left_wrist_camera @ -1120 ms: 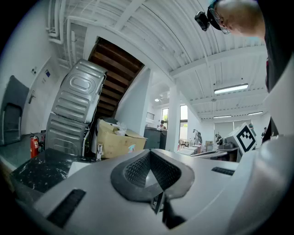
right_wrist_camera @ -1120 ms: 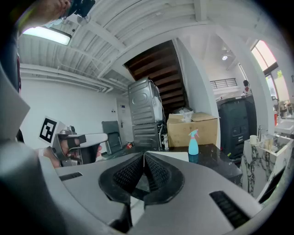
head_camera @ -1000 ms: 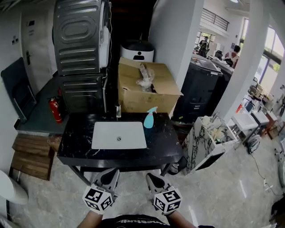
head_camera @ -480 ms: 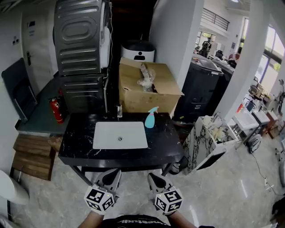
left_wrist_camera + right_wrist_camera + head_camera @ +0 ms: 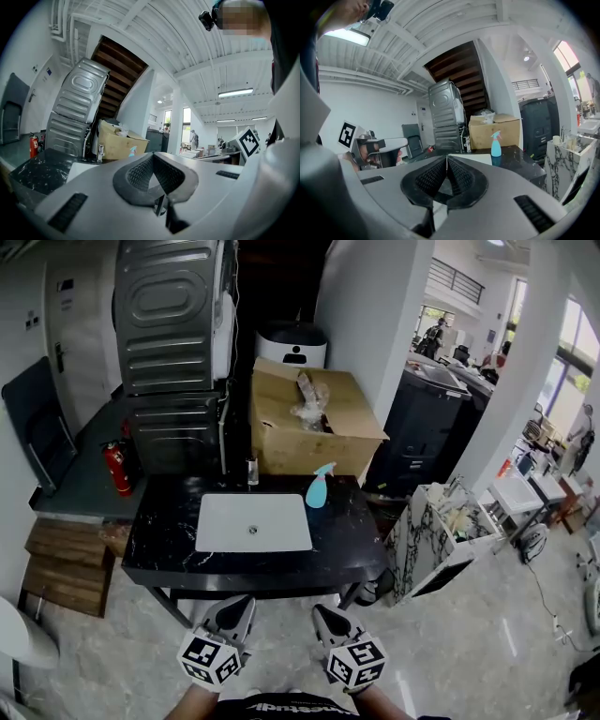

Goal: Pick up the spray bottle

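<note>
A light blue spray bottle [image 5: 318, 487] stands upright on the black marble counter [image 5: 159, 549], just right of the white sink's far corner; it also shows in the right gripper view as the spray bottle [image 5: 495, 144] and small in the left gripper view as the spray bottle [image 5: 133, 151]. Both grippers hang low in front of the counter's near edge, well short of the bottle. My left gripper [image 5: 236, 607] has its jaws closed together with nothing between them. My right gripper [image 5: 324, 614] is shut and empty too.
A white sink basin [image 5: 253, 522] is set in the counter, with a small tap [image 5: 251, 472] behind it. A cardboard box [image 5: 314, 427] and a grey machine [image 5: 173, 343] stand behind. A red fire extinguisher [image 5: 116, 468] is at the left, a marble-patterned bin [image 5: 431, 540] at the right.
</note>
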